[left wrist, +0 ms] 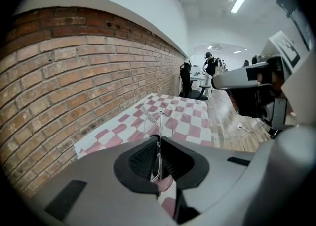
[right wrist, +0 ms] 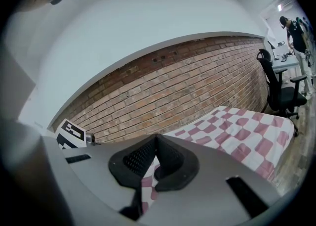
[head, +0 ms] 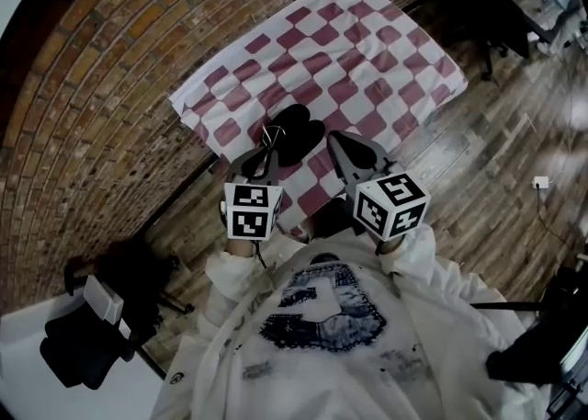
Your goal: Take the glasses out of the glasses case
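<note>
The black glasses case (head: 299,130) lies open on the red-and-white checked cloth (head: 367,60), near its front edge. Just in front of it, my left gripper (head: 265,155) is shut on thin wire-framed glasses (head: 272,137), lifted clear of the case. In the left gripper view the glasses (left wrist: 159,121) stand upright between the closed pads of the left gripper (left wrist: 158,147). My right gripper (head: 354,147) hovers to the right of the case, shut with nothing in it. The right gripper view shows the right gripper (right wrist: 156,141) with its pads meeting at the tips, over the cloth (right wrist: 247,136).
A brick wall (head: 101,96) runs along the table's left side. Wooden floor (head: 496,161) lies to the right. A black office chair (head: 87,335) stands at the lower left. Another chair (right wrist: 279,86) and a person (left wrist: 211,66) are beyond the table's far end.
</note>
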Demonstrator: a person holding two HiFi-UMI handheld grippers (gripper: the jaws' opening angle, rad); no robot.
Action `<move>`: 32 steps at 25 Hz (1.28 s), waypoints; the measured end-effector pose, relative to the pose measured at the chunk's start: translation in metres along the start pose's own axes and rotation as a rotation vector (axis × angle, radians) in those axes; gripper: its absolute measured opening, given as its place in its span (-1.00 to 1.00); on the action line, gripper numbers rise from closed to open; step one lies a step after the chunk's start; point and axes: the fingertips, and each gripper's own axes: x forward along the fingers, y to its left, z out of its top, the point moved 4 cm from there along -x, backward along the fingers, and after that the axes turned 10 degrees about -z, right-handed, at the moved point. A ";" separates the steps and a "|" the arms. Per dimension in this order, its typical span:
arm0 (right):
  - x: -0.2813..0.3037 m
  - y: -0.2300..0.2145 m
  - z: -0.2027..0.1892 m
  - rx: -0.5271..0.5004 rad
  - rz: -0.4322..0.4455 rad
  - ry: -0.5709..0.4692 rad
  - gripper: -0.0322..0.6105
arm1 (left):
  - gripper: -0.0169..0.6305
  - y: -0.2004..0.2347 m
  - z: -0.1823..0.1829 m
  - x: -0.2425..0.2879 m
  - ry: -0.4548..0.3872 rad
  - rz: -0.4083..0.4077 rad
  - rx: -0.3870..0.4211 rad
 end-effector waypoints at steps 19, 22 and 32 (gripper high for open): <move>-0.117 0.087 -0.035 -0.077 -0.004 -0.118 -0.86 | -0.83 -0.064 -0.024 -0.153 -0.245 0.074 0.026; -0.131 0.094 -0.035 -0.095 -0.002 -0.135 -0.86 | -0.83 -0.074 -0.024 -0.168 -0.269 0.079 0.037; -0.159 0.120 -0.039 -0.147 0.008 -0.175 -0.86 | -0.83 -0.094 -0.033 -0.207 -0.326 0.090 0.049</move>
